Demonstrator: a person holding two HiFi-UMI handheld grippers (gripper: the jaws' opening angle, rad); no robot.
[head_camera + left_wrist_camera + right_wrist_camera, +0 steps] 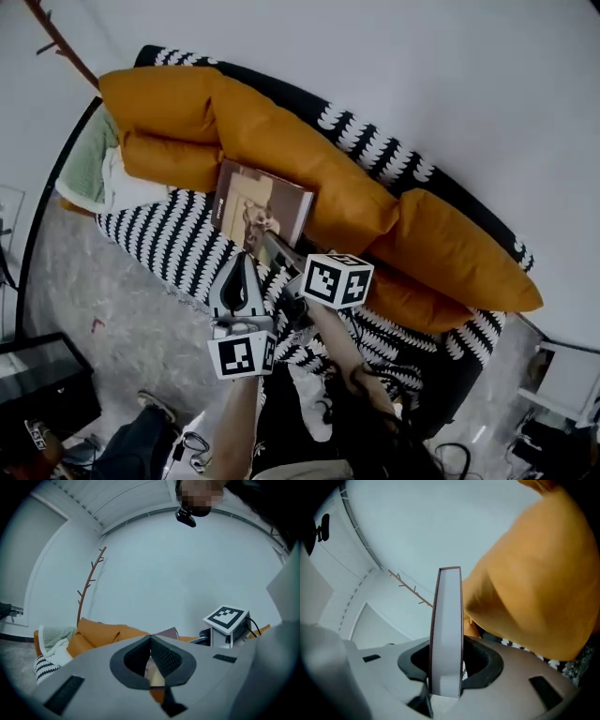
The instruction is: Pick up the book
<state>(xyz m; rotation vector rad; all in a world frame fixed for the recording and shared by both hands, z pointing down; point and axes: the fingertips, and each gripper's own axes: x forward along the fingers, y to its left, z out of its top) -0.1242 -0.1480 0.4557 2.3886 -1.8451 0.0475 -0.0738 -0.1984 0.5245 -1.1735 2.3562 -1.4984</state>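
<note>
Above the sofa seat, the book (262, 208) is held up by its lower edge in the right gripper (274, 246), cover facing up toward the head view, its far edge against the orange cushions (281, 150); whether it touches them cannot be told. In the right gripper view the book (447, 634) is seen edge-on, white page block standing upright between the jaws of the right gripper (446, 662), both pads pressed on its sides, an orange cushion (529, 583) just beside it on the right. The left gripper (240, 260) is held just beside and left of the right one, pointed at the book's near corner, not touching it. In the left gripper view the left gripper (150, 639) is seen with jaws closed tip to tip, nothing between them; a corner of the book (169, 632) and the right gripper's marker cube (227, 617) are seen past them. The sofa (178, 246) is covered in a black-and-white pattern. A pale green blanket (89, 155) is bunched at its left end. A bare branch (61, 42) is seen against the white wall (422, 75). Grey floor (103, 309) is seen below the sofa, and the person's arms (234, 422) at the bottom.
</note>
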